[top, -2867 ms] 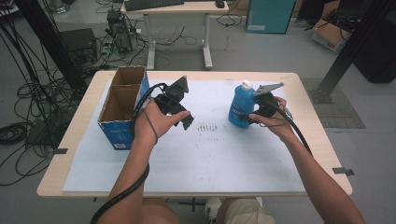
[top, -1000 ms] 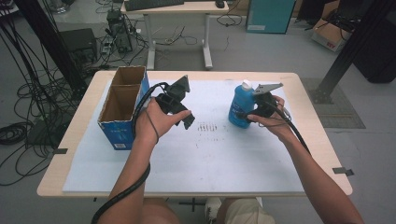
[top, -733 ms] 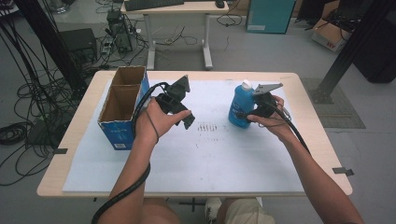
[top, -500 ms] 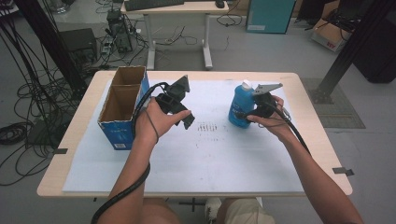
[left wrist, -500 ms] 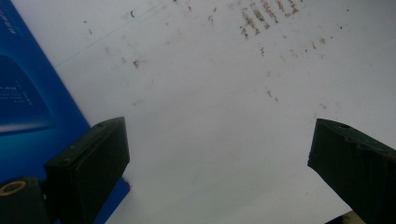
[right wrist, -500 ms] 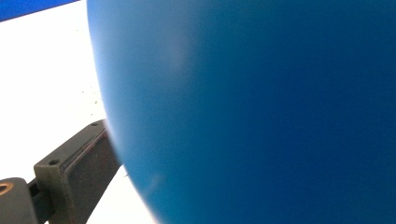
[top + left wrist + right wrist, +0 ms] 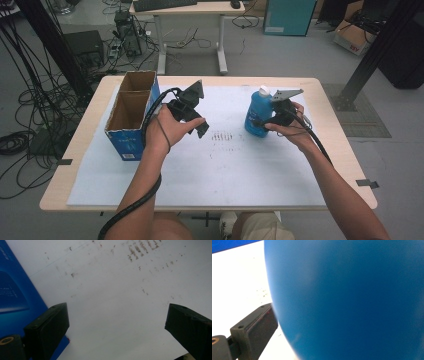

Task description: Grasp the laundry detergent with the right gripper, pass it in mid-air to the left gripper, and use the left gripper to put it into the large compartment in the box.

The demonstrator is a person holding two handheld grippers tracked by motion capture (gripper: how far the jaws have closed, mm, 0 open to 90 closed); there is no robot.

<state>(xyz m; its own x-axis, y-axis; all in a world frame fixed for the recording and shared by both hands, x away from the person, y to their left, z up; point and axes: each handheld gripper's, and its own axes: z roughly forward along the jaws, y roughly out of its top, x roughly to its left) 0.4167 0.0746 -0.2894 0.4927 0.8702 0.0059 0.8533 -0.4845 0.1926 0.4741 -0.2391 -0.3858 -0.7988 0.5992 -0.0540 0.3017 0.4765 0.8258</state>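
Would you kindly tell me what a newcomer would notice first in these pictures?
The blue bottle standing right of centre on the white sheet, with the right tool against its side. Next, the open blue cardboard box at the table's left, the open left tool hovering beside it.

My left gripper (image 7: 192, 117) hovers with jaws spread wide, wrist bent inward. My right gripper (image 7: 267, 120) seems clamped, forearm stretched forward from my side.

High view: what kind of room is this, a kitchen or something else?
Probably a lab or workshop, not a kitchen. Bundles of cables trail across the grey floor, a desk with a keyboard stands behind the table, and a person holds a cabled gripper in each hand.
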